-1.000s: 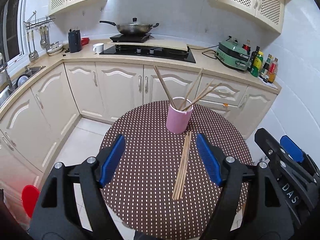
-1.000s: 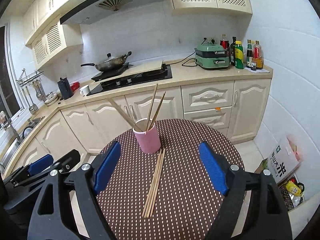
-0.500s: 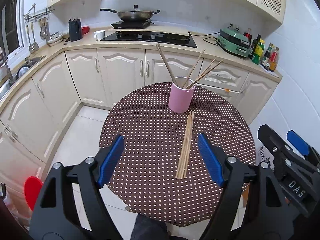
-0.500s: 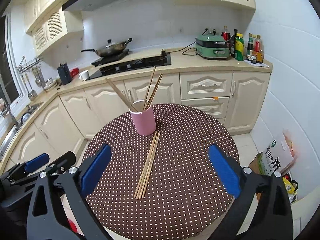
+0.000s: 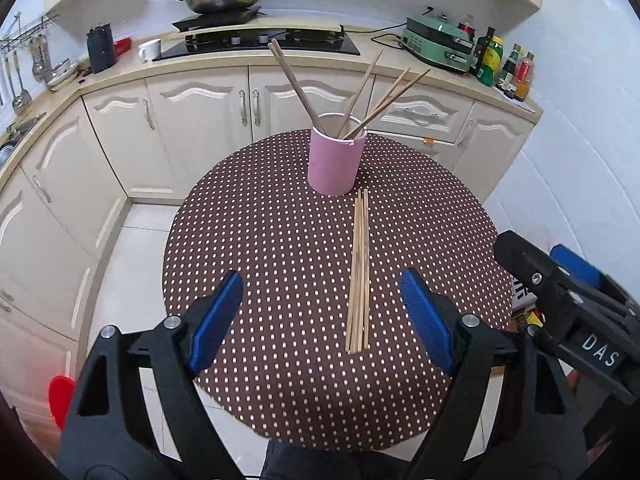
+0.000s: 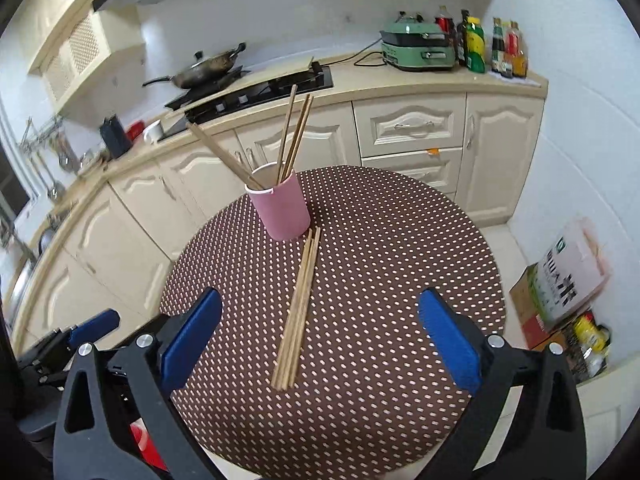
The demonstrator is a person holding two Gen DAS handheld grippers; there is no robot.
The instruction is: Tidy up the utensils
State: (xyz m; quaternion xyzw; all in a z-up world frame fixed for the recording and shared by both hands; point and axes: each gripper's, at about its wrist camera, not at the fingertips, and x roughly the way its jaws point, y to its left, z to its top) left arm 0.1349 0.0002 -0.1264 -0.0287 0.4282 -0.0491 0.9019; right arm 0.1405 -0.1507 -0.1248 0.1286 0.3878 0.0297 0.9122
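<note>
Hovering over the round table with the brown polka-dot cloth (image 5: 280,240), the left gripper with black arms and blue pads (image 5: 322,312) had its jaws spread wide and opening further, nothing between them, touching nothing. The right gripper of the same black-and-blue build (image 6: 320,336) was spread about as wide as it goes, also empty; in its own view the near ends of the bundle lay below the gap between its pads, not touched.

The loose bundle of pale wooden chopsticks (image 5: 359,272) lay flat on the cloth, far ends just beside the base of the pink cylindrical holder cup (image 5: 336,160). The cup stood upright toward the far side of the table, with several wooden chopsticks (image 5: 296,84) leaning out of it in different directions.

In the left wrist view the right gripper's black frame showed at the right edge, well apart from the bundle.
</note>
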